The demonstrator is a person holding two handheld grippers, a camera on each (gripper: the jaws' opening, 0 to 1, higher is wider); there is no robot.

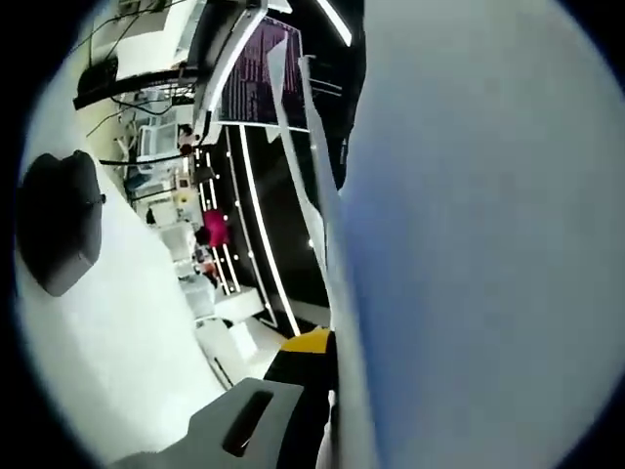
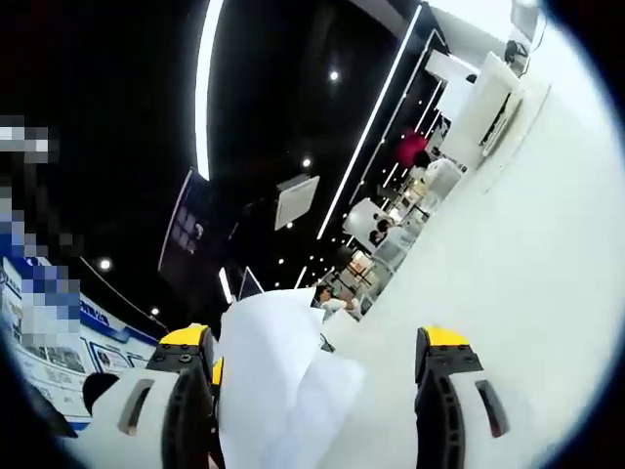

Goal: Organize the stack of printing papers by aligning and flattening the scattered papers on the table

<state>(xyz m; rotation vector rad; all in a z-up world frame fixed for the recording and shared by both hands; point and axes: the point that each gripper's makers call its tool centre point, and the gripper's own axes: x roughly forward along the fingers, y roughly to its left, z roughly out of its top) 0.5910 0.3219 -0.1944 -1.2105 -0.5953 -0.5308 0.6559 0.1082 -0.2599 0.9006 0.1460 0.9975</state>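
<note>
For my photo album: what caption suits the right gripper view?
White paper standing between a handheld gripper's two open yellow-tipped jaws.

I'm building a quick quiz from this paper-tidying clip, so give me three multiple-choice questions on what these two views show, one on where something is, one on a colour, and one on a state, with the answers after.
1. In the right gripper view, where are the white papers?
A. Between the two fingers, nearer the left one
B. Outside the right finger
C. Flat on the far table

2. What colour are the tips of the right gripper fingers?
A. Red
B. Yellow
C. Blue

3. In the left gripper view, how do the papers sit?
A. Rolled into a tube
B. Close to the camera, edges showing
C. Torn into strips

Answers: 1 A, the sheets rise beside the left finger. 2 B, yellow caps top both fingers. 3 B, the sheets loom large, with thin edges visible.
</note>
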